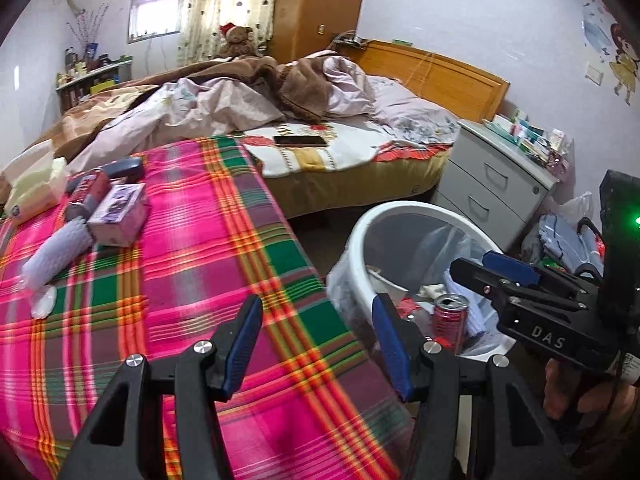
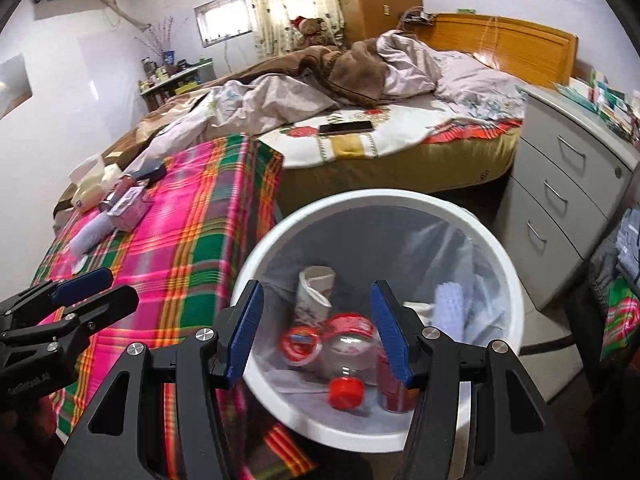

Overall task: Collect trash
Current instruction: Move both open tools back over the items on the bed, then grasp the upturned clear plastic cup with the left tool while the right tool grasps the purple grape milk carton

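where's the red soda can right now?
In the white bin on the floor beside the plaid-covered table. The red soda can stands upright near the bin's near-right wall, next to a clear jar with a red lid.

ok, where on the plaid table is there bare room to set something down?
Most of the plaid tablecloth is bare, from the near edge up to the corner by the bed. The far left is crowded: tissue box, pink box, foam sleeve.
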A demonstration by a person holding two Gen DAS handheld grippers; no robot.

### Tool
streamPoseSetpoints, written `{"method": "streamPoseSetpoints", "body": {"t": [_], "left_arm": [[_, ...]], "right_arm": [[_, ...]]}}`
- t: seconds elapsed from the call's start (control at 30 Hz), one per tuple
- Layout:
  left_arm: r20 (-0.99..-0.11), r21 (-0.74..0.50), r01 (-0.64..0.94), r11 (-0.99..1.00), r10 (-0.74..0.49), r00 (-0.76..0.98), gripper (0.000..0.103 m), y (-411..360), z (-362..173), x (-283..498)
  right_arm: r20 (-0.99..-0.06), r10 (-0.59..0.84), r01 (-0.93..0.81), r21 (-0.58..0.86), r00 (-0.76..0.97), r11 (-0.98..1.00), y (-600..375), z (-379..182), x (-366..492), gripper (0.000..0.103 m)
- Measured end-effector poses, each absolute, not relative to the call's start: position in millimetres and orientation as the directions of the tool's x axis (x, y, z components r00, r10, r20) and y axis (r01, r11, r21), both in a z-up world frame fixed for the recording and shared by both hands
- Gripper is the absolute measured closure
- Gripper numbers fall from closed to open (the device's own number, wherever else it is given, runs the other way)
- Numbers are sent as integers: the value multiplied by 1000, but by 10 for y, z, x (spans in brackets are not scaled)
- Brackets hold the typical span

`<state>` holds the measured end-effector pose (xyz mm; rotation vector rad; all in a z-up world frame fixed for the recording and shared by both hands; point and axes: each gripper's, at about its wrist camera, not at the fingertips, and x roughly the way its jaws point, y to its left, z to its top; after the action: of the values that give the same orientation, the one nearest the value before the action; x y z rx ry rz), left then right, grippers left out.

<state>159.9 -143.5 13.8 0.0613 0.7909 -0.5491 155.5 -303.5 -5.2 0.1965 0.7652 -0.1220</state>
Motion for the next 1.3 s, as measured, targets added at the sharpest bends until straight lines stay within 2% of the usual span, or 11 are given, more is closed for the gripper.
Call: {"method": "streamPoseSetpoints", "body": {"t": [0.4,0.83,1.3], "left_arm": [[-670,-153,389,909,-384,635,44,-759,187,1653],[-659,-171,190,967,-256,707,44,175,152,1883],[-698,-146,44,988,-135,703,44,840,-69,2285]], "right_arm": [[-680,36,80,138,732,987,-2552,6,1757,46],[-682,118,-39,131,722,991,-2015,-4,2039,46],[-692,184,-110,149,699,983,-1526,-20,2621,46]]}}
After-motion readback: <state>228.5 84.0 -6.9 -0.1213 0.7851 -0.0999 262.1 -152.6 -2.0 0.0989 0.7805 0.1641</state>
